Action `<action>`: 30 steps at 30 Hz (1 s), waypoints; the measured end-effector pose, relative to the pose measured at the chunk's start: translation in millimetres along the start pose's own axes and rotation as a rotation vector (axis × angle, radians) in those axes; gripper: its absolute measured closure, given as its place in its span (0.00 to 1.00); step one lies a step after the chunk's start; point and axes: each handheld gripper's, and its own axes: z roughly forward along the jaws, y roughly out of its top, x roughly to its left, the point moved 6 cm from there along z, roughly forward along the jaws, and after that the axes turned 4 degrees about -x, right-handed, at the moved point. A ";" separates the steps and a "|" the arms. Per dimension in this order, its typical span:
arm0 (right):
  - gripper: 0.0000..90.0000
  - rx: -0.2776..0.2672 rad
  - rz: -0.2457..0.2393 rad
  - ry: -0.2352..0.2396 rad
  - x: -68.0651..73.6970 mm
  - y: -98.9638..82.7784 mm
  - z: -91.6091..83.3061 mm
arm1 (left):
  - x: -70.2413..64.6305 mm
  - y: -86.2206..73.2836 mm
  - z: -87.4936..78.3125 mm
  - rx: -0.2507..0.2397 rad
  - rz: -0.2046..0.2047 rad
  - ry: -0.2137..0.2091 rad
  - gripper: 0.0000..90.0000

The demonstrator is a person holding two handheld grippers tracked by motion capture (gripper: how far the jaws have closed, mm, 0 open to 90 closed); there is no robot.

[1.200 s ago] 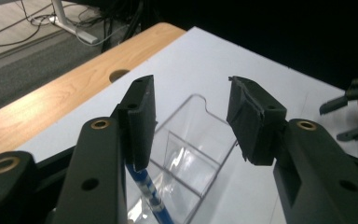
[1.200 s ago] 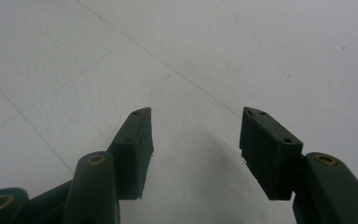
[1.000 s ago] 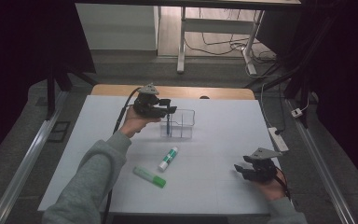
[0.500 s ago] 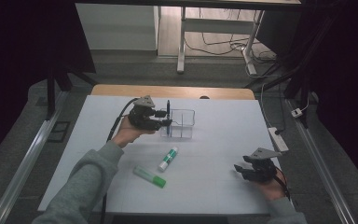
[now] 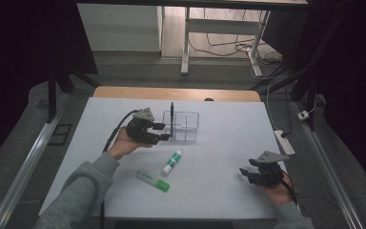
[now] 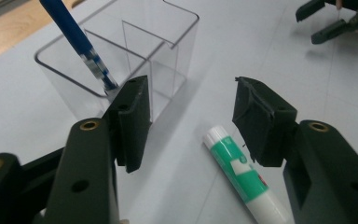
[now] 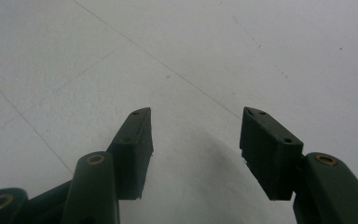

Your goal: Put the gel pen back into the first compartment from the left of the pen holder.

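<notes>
2 grippers are over the white table (image 5: 219,191). The left gripper (image 5: 163,132) sits just beside the clear holder (image 5: 183,126), its jaws spread with nothing between them; they have just been opening. The blue pen (image 5: 172,116) stands tilted in the holder's left compartment, apart from the jaws. In the left gripper view, the green-and-white glue stick (image 6: 240,172) lies on the table below the jaws, seemingly untouched. A green highlighter (image 5: 152,180) lies near it. The right gripper (image 5: 246,172) hangs low at the table's near right, well apart, jaws spread and empty.
</notes>
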 end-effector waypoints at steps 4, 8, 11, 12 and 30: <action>0.49 0.004 -0.003 0.000 0.6 -0.2 0.4 | -4.2 -6.7 -3.3 0.015 0.007 -0.004 0.49; 0.49 0.002 -0.002 0.000 0.5 -0.1 0.2 | -8.7 -13.5 -7.8 0.032 0.014 -0.012 0.47; 0.49 0.002 -0.002 0.001 0.5 -0.1 0.3 | -11.4 -18.1 -10.5 0.055 0.009 -0.026 0.45; 0.49 0.003 -0.002 0.001 0.6 -0.1 0.4 | -12.8 -20.0 -11.0 0.074 0.016 -0.034 0.44; 0.49 0.004 -0.002 -0.004 1.0 0.1 -1.0 | -30.3 -40.1 -24.0 0.191 0.102 -0.079 0.38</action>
